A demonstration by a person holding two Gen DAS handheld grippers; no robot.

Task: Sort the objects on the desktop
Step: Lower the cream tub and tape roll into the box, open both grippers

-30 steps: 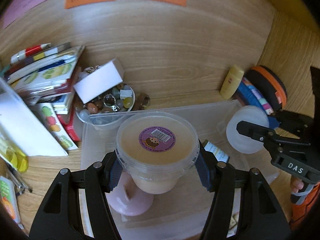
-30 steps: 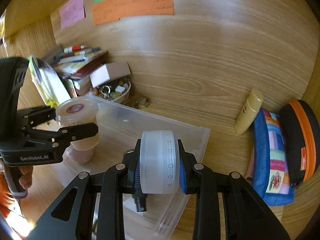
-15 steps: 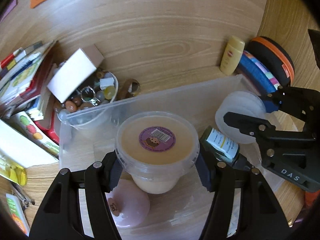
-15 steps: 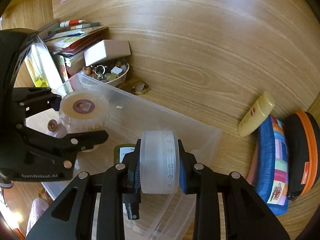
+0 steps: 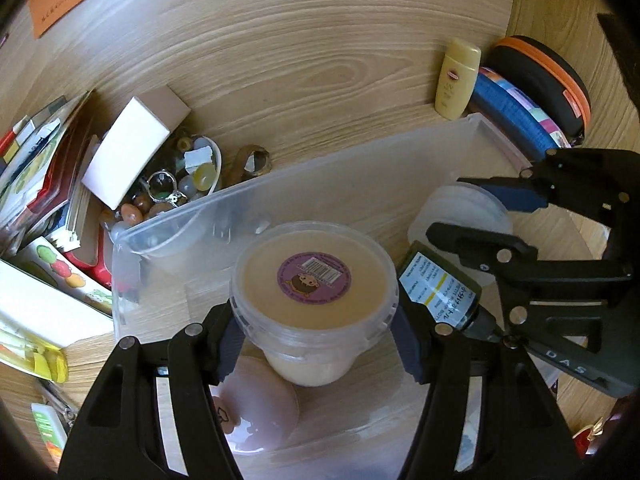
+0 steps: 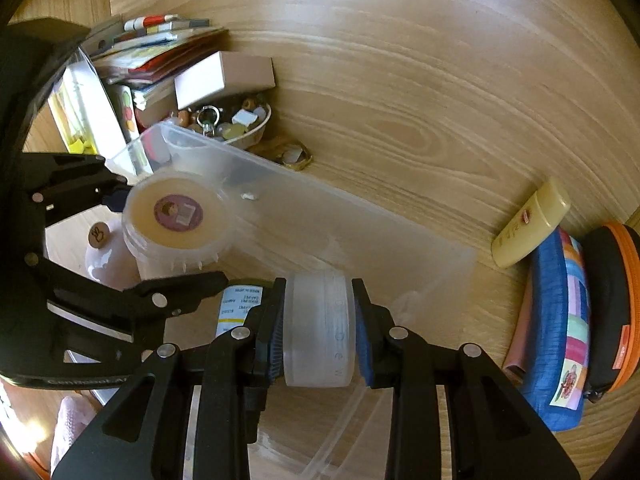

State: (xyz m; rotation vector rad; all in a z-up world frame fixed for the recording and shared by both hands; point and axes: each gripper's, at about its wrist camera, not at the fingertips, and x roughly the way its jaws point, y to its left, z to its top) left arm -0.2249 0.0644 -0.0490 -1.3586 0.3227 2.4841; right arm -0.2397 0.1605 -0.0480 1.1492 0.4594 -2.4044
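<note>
My left gripper (image 5: 316, 340) is shut on a clear tub of beige cream (image 5: 314, 280) with a purple sticker, held inside the clear plastic bin (image 5: 280, 192). The tub also shows in the right wrist view (image 6: 178, 216). My right gripper (image 6: 320, 332) is shut on a frosted round jar (image 6: 318, 328), held over the bin's right part (image 6: 360, 216); the jar shows in the left wrist view (image 5: 460, 216). A pink round container (image 5: 256, 408) and a dark green bottle (image 5: 438, 292) lie in the bin.
A white bowl of beads and trinkets (image 5: 180, 184) with a small box (image 5: 132, 152) on it, and stacked books (image 5: 44, 168), sit left of the bin. A yellow tube (image 6: 532, 220), a blue patchwork pouch (image 6: 560, 320) and a black-orange case (image 6: 616, 304) lie right.
Both grippers have moved forward and down into the bin with their containers. The green bottle has come into view between them.
</note>
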